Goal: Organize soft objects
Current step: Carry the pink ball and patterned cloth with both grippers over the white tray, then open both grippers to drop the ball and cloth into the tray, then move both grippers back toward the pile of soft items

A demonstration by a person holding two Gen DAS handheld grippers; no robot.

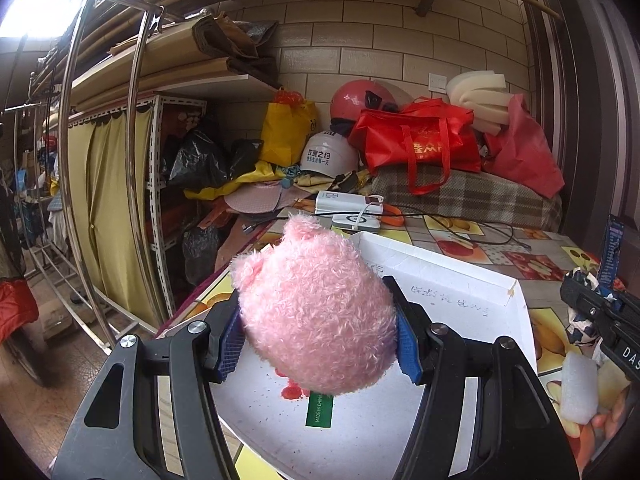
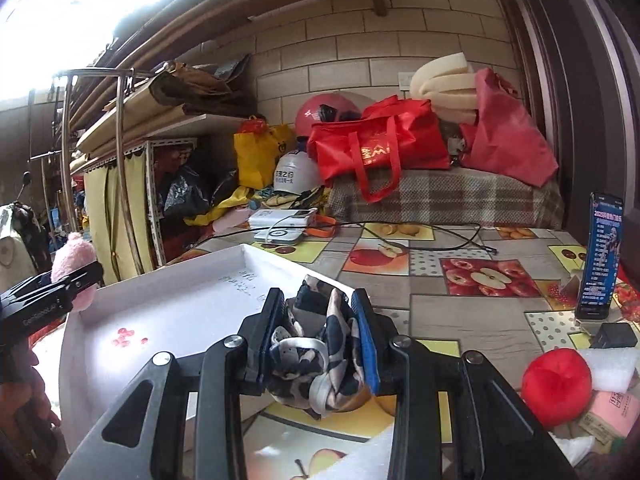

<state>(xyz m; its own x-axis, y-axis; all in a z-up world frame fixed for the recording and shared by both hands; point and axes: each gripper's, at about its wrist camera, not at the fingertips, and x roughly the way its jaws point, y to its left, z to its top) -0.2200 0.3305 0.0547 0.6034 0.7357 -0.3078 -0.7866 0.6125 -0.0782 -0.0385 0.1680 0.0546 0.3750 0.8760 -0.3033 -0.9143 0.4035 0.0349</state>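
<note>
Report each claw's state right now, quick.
Left claw: shut on the fluffy pink plush toy.
Right claw: shut on the crumpled navy-and-white patterned cloth.

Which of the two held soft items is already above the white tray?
The pink plush toy in the left gripper hangs over the white tray; the patterned cloth sits outside its edge.

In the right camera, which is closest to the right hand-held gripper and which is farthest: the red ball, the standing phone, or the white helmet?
From the right hand-held gripper:
1. Red ball, low on the right, on the table.
2. Standing phone, farther back at the right edge.
3. White helmet, beyond the table's far end.
</note>
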